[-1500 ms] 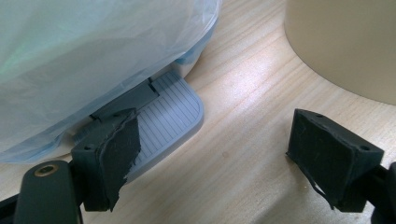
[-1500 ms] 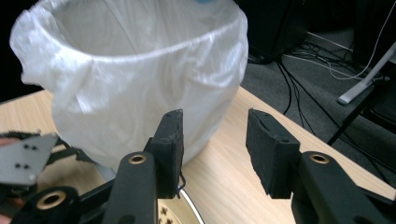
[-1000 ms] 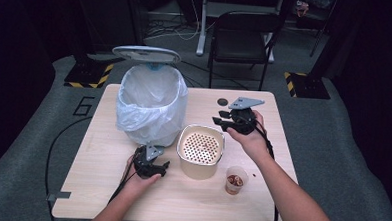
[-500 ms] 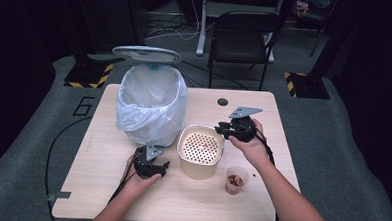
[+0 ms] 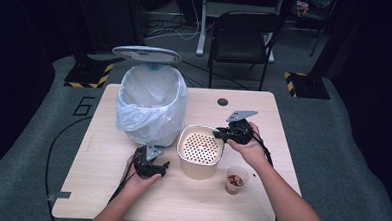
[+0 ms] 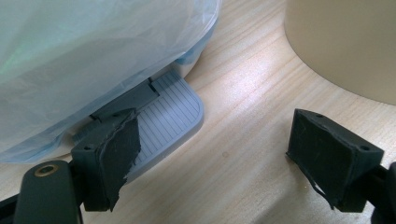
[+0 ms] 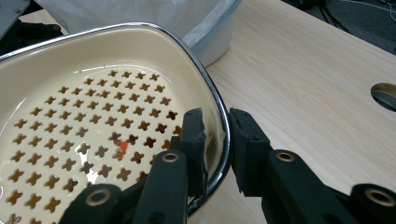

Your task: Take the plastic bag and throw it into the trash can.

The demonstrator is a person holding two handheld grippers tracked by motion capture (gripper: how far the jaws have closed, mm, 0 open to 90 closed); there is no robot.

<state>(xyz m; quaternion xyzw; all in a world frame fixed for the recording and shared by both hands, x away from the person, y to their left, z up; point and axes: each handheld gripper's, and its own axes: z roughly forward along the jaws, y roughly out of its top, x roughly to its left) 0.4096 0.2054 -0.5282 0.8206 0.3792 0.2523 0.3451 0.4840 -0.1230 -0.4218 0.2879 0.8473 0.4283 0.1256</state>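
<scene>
A cream pot (image 5: pixel 199 150) with a perforated insert stands mid-table. My right gripper (image 5: pixel 224 134) reaches its right rim from the right. In the right gripper view the right gripper (image 7: pixel 217 122) has one pad inside and one outside the pot's metal-edged rim (image 7: pixel 223 116); its jaws have just been closing and are shut on it. A small red bit (image 7: pixel 123 145) lies on the insert. My left gripper (image 5: pixel 153 162) rests on the table in front of the bin, open with nothing between its jaws (image 6: pixel 210 140).
A white-bagged pedal bin (image 5: pixel 149 103) with its lid up stands left of the pot; its grey pedal (image 6: pixel 168 116) lies just ahead of the left jaw. A small cup (image 5: pixel 236 180) of reddish-brown pieces stands to the pot's right front. A cable hole (image 5: pixel 222 101) marks the table's far side.
My right gripper has come down and to the left onto the pot's right rim, and its jaws have closed on it. The left gripper has stayed in place.
</scene>
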